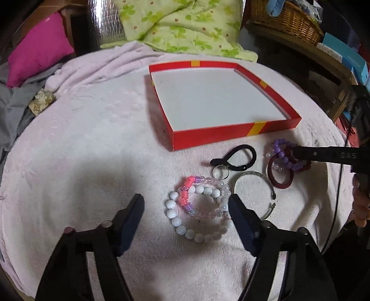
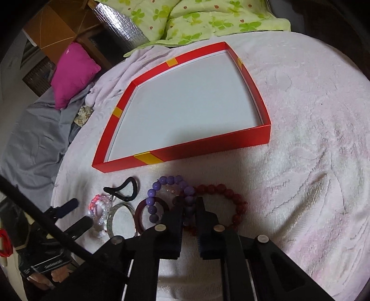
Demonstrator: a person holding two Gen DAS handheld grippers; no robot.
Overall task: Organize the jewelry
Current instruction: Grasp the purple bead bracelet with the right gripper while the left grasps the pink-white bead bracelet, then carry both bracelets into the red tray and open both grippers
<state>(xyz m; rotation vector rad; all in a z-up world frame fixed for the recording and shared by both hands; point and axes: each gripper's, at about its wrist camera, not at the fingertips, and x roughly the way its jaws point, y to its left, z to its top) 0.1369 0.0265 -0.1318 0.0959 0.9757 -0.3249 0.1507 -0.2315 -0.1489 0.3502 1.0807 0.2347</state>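
A shallow red box (image 1: 215, 136) (image 2: 208, 144) with a white floor lies empty on a pink towel. In front of it lie several pieces: a white bead bracelet (image 1: 196, 233), a pink and clear bead bracelet (image 1: 185, 192), a black loop (image 1: 240, 157) (image 2: 126, 189), a silver bangle (image 1: 266, 185) (image 2: 115, 217), a dark red ring (image 1: 277, 180) (image 2: 141, 215), a purple bead bracelet (image 1: 281, 150) (image 2: 152, 199) and a red bead bracelet (image 2: 235, 203). My left gripper (image 1: 186, 206) is open above the white bracelet. My right gripper (image 2: 188, 203) (image 1: 298, 150) is shut on the purple bead bracelet.
A pink towel (image 2: 312, 139) covers the bed. A green floral quilt (image 1: 185, 25), a magenta pillow (image 1: 37, 51) and grey cloth (image 2: 30, 143) lie behind and left. A wicker basket (image 1: 284, 20) and shelves stand at the right.
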